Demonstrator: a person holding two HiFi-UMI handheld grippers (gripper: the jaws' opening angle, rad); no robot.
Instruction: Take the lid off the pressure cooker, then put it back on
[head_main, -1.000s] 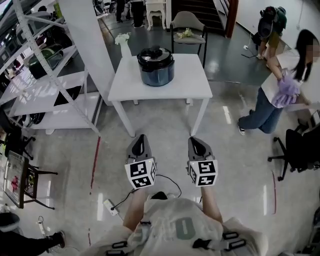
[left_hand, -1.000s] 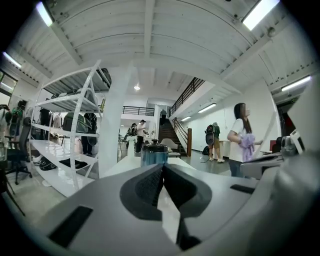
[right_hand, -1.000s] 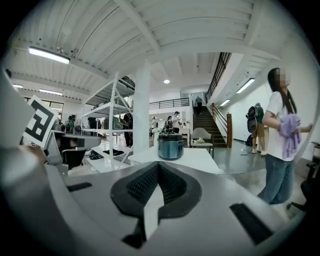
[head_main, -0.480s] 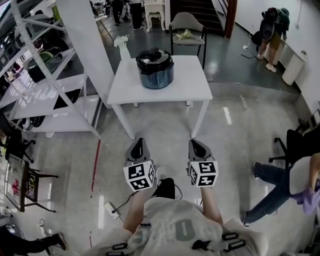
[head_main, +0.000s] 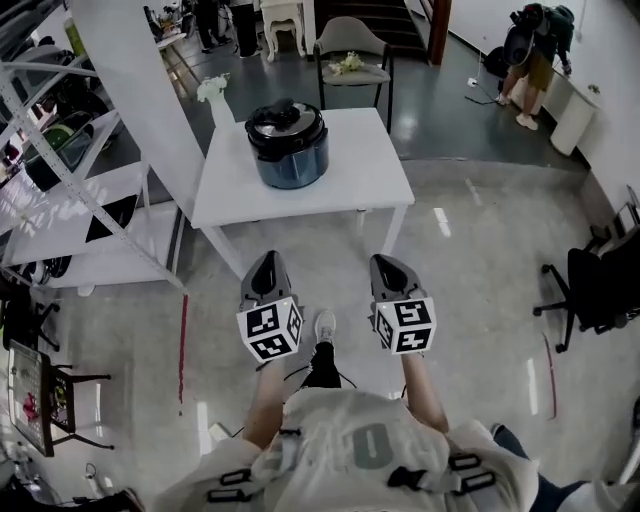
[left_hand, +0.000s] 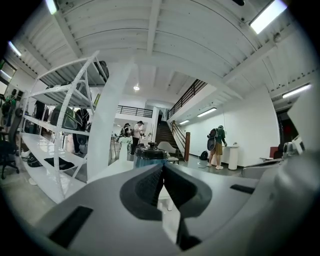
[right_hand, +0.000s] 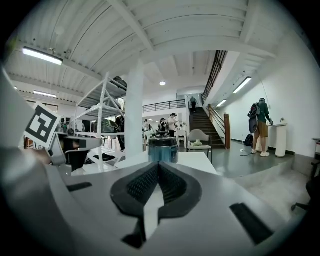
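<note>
The pressure cooker (head_main: 287, 150) stands on the white table (head_main: 350, 185), on the table's far left part, with its black lid (head_main: 285, 118) seated on top. Both grippers hang over the floor on the near side of the table, well apart from it, side by side and pointing toward it. The left gripper (head_main: 265, 260) has its jaws pressed together with nothing between them. The right gripper (head_main: 386, 263) is the same, tips closed on each other and empty. In each gripper view the cooker shows far off, just above the closed jaw tips. A white rack (head_main: 60, 205) stands to the left of the table, a chair (head_main: 352, 42) stands behind it, and a black office chair (head_main: 592, 290) is off to its right. A person (head_main: 532, 48) stands far behind the table on the right, by the wall.
</note>
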